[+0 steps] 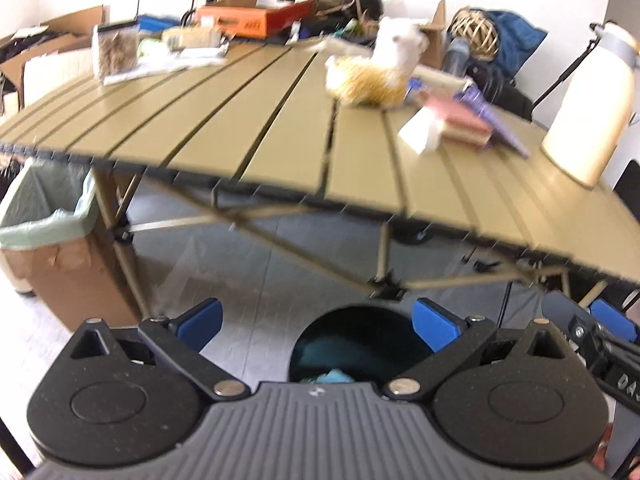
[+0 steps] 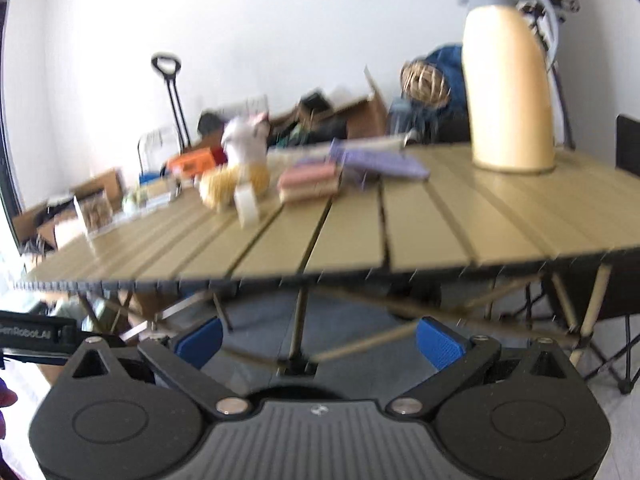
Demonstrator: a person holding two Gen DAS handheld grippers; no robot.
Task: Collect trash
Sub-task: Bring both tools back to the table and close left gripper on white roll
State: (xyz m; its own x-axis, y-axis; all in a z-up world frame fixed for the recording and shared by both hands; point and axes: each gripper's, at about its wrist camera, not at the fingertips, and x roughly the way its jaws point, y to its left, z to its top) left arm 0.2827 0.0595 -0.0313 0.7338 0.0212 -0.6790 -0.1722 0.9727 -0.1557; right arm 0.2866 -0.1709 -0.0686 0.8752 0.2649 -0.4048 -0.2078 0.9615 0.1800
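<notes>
My left gripper (image 1: pixel 318 326) is open and empty, held in front of the olive slatted table (image 1: pixel 240 120) and below its top. Just beneath it stands a round black bin (image 1: pixel 360 344) with something blue-green inside. A cardboard bin lined with a pale green bag (image 1: pixel 48 216) stands on the floor at the left. My right gripper (image 2: pixel 320 342) is open and empty, also below the table's (image 2: pixel 420 232) front edge. A small white piece (image 1: pixel 420 130) lies on the table beside pink and purple books (image 1: pixel 472 120); it also shows in the right wrist view (image 2: pixel 246 202).
On the table stand a plush llama (image 1: pixel 380 64), a cream thermos jug (image 1: pixel 592 100), a clear container (image 1: pixel 116 50) and papers. Boxes, bags and a folding chair (image 2: pixel 624 320) crowd the room behind and to the right. Table legs (image 2: pixel 298 320) cross under the top.
</notes>
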